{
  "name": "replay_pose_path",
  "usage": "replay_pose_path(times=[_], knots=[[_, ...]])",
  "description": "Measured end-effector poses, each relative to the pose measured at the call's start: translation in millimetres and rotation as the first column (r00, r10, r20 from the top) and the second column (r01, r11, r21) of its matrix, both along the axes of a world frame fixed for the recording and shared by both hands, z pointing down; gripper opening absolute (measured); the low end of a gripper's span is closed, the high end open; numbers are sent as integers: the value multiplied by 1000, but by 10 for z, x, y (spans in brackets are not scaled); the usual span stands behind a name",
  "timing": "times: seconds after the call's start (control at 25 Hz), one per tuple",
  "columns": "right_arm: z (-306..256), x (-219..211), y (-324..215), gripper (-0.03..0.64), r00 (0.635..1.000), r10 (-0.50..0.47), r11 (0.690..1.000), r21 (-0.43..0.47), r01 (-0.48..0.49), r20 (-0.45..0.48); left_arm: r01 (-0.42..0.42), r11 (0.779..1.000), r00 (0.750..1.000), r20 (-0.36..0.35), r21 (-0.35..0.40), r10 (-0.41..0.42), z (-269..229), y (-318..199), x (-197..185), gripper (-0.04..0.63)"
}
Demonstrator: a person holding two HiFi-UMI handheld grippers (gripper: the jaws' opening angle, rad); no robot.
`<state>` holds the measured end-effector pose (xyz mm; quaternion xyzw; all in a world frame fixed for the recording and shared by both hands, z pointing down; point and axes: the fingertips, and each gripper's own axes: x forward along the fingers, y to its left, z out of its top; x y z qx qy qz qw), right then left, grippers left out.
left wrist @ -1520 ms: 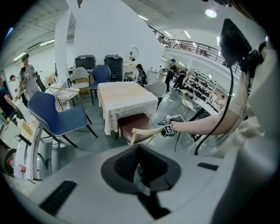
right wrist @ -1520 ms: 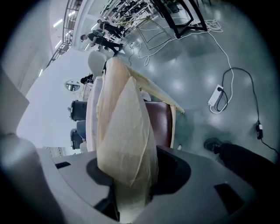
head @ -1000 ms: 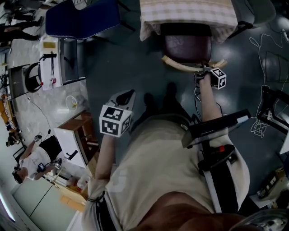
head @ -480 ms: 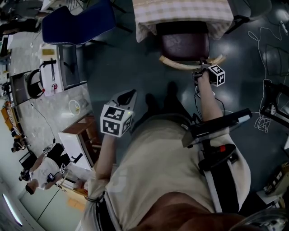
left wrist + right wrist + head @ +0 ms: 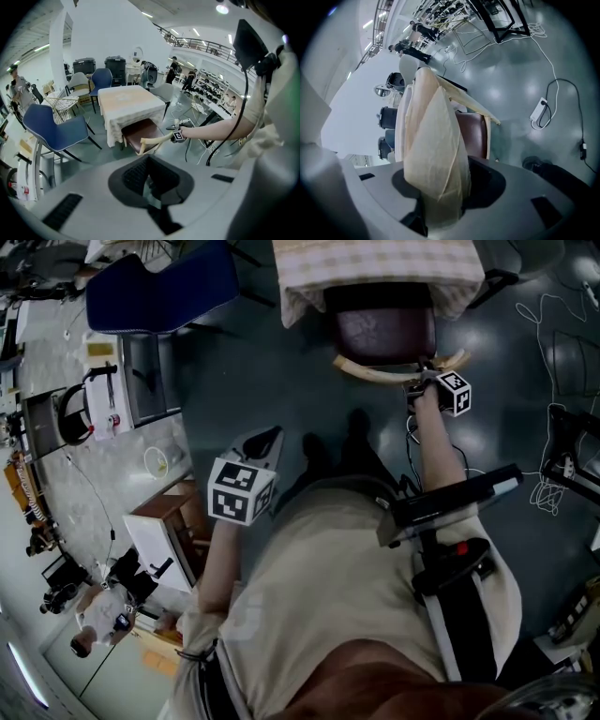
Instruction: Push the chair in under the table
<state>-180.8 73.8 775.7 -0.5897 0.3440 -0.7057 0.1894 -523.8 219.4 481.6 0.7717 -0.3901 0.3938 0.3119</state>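
Note:
The chair has a dark red seat [image 5: 386,334] and a pale curved wooden backrest [image 5: 375,374]. Its seat is mostly under the table [image 5: 375,268], which has a checked cloth. My right gripper [image 5: 419,381] is at the right end of the backrest. In the right gripper view the pale wood of the backrest [image 5: 433,140] fills the space between the jaws, which are shut on it. My left gripper [image 5: 265,442] hangs shut and empty in front of my body, away from the chair. From the left gripper view [image 5: 151,187] the chair [image 5: 140,133] and the table [image 5: 124,101] lie ahead.
A blue chair [image 5: 159,282] stands left of the table. Loose cables [image 5: 553,343] and dark frames lie on the floor at the right, and a power strip [image 5: 541,112] is near them. A wooden cabinet [image 5: 164,521] and benches line the left side, with a person [image 5: 103,620] nearby.
The head view has shifted slightly. The person at the lower left has walked further down the picture. The chair and both grippers keep their places.

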Motion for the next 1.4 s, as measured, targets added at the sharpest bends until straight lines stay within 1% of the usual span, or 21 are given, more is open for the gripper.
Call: replay_pose_path(times=[0.36, 0.52, 0.68, 0.92, 1.04, 1.2, 1.4], knots=[[3, 116, -104, 196, 1000, 2, 1000, 1, -2, -9, 9, 1000, 1000, 3, -4, -9, 26, -8, 48, 6], [8, 184, -99, 195, 998, 38, 999, -33, -40, -46, 7, 1000, 1000, 0, 3, -7, 15, -35, 78, 6], [17, 263, -83, 190, 996, 44, 997, -66, -49, -75, 10, 1000, 1000, 3, 2, -10, 25, -16, 96, 6], [11, 297, -90, 193, 994, 73, 995, -68, -79, -87, 1, 1000, 1000, 3, 1, -1, 45, -29, 120, 6], [-10, 304, -11, 196, 992, 92, 993, -59, -98, -87, 0, 1000, 1000, 1, 0, 0, 30, -13, 105, 6], [-8, 336, 9, 210, 988, 128, 991, -34, -131, -81, 10, 1000, 1000, -3, -13, -10, 72, -20, 93, 6], [-24, 287, -52, 215, 986, 150, 988, -35, -153, -76, 25, 1000, 1000, -7, -14, -25, 89, -33, 83, 6]])
